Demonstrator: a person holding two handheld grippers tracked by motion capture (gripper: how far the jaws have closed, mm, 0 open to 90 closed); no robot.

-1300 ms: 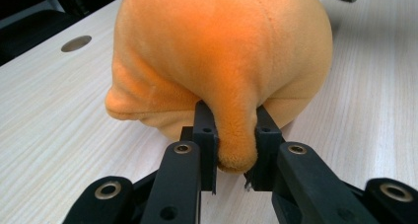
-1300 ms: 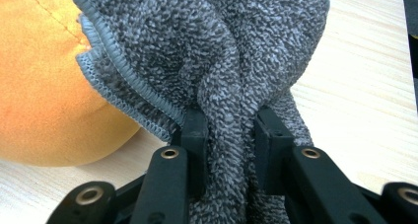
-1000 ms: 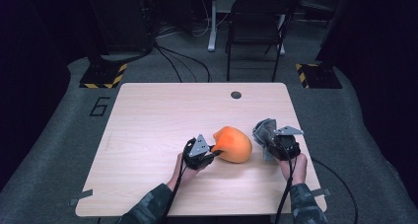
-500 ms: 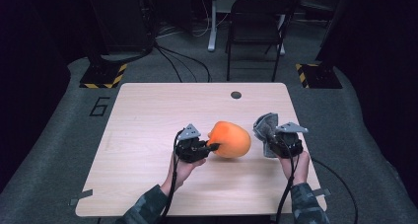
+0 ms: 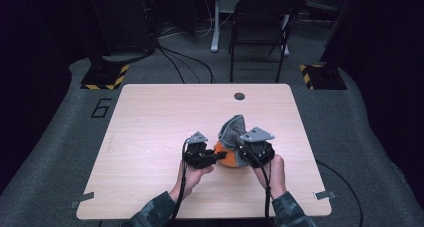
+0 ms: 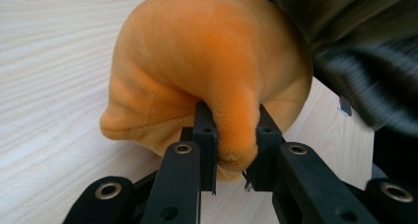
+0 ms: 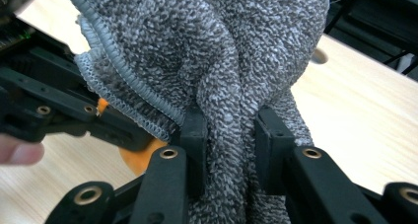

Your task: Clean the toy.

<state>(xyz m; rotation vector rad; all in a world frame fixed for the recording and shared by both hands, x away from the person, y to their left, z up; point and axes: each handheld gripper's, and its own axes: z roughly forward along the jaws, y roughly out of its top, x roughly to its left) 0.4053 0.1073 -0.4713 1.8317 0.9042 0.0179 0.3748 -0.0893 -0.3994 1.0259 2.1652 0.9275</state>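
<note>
The left gripper [image 6: 231, 150] jaws pinch the orange plush [image 6: 212, 61], half hidden by the grey cloth [image 7: 212, 51] clamped in the right gripper [image 7: 229, 150].

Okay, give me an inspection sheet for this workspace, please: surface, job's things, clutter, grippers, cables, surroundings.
Surface: light wooden table with a dark round hole near the far edge.
Job's things: soft orange plush toy; grey terry cloth bunched against it.
Clutter: nothing seen.
Grippers: left gripper shut on a fold of the toy; right gripper shut on the cloth.
Cables: a black cable trails along the left forearm; more cables lie on the floor behind.
Surroundings: dark folding chair, grey carpet, yellow-black striped bases.
</note>
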